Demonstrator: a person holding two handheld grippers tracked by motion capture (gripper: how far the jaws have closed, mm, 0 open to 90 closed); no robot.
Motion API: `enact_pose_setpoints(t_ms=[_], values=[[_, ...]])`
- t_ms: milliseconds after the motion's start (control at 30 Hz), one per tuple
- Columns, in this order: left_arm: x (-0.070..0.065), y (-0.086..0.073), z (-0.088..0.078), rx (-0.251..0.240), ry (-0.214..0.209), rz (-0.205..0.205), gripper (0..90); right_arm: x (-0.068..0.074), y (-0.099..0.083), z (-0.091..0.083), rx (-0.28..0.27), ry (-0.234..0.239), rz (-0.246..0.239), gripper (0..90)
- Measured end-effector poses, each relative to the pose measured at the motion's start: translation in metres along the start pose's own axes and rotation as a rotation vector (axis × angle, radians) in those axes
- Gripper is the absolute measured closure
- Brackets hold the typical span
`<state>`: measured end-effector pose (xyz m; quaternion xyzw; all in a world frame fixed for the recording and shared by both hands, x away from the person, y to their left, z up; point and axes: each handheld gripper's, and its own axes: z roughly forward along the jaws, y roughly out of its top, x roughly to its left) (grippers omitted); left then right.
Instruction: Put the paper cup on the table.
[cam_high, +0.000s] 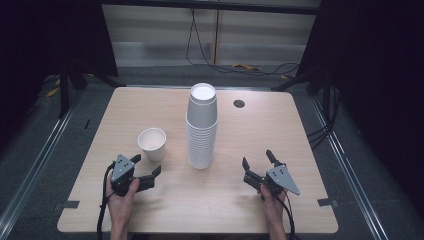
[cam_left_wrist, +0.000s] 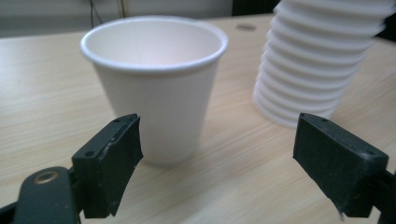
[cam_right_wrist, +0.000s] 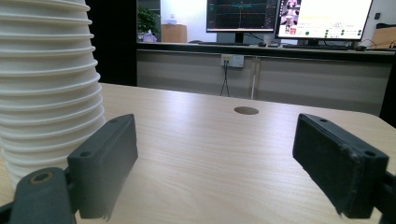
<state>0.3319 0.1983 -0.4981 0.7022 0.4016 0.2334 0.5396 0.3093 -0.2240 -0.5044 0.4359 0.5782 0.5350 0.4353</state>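
Single white paper cup (cam_high: 152, 143) stands upright on the table (cam_high: 250, 200), just ahead of the left gripper (cam_high: 146, 166), whose fingers (cam_left_wrist: 109, 168) are spread wide with the cup partly between them, not touching. Tall stack of cups (cam_high: 202, 127) rises beside it. Right gripper (cam_high: 257, 159) rests near the stack, fingers wide, empty.

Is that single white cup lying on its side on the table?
No, the single cup stands upright on the table with its open mouth facing up, beside the tall stack of cups.
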Motion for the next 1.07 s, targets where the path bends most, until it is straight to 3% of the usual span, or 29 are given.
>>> enact_pose_setpoints(t_ms=[133, 200, 367, 433, 500, 600, 633, 700, 767, 833, 967, 1067], values=[[-0.007, -0.005, -0.003, -0.049, -0.024, -0.032, 15.3, 0.0, 0.0, 0.0, 0.0, -0.001, 0.0, 13.8], [-0.013, -0.007, -0.002, -0.054, 0.0, -0.004, 15.4, 0.0, 0.0, 0.0, -0.001, 0.0, -0.001, 13.9], [-0.028, -0.006, 0.005, -0.055, -0.063, 0.045, 15.4, 0.0, 0.0, 0.0, 0.0, 0.0, 0.0, 13.8], [-0.037, -0.004, 0.008, -0.047, -0.064, 0.097, 15.4, 0.0, 0.0, 0.0, -0.001, 0.001, -0.001, 13.9], [-0.044, -0.003, 0.012, -0.047, -0.078, 0.113, 15.4, 0.0, 0.0, 0.0, 0.0, 0.0, 0.001, 13.8], [-0.052, -0.006, 0.018, -0.061, -0.098, 0.088, 15.3, 0.0, 0.0, 0.0, 0.001, 0.0, 0.002, 13.8], [-0.054, -0.008, 0.019, -0.06, -0.111, 0.095, 15.3, 0.0, 0.0, 0.0, 0.0, 0.0, 0.001, 13.9], [-0.061, -0.009, 0.021, -0.044, -0.085, 0.12, 15.5, 0.0, 0.0, 0.0, -0.001, 0.001, -0.002, 13.8], [-0.064, -0.01, 0.021, -0.07, -0.111, 0.104, 15.7, 0.0, 0.0, 0.0, -0.001, 0.001, -0.002, 13.8], [-0.066, -0.011, 0.02, -0.081, -0.092, 0.115, 15.5, 0.0, 0.0, 0.0, -0.002, -0.001, 0.0, 13.8], [-0.064, -0.015, 0.014, -0.16, -0.081, 0.08, 15.3, 0.0, 0.0, 0.0, -0.003, -0.004, 0.0, 13.8], [-0.065, -0.016, 0.012, -0.186, -0.085, 0.094, 15.5, 0.0, 0.0, 0.0, -0.002, -0.002, 0.0, 13.8]])
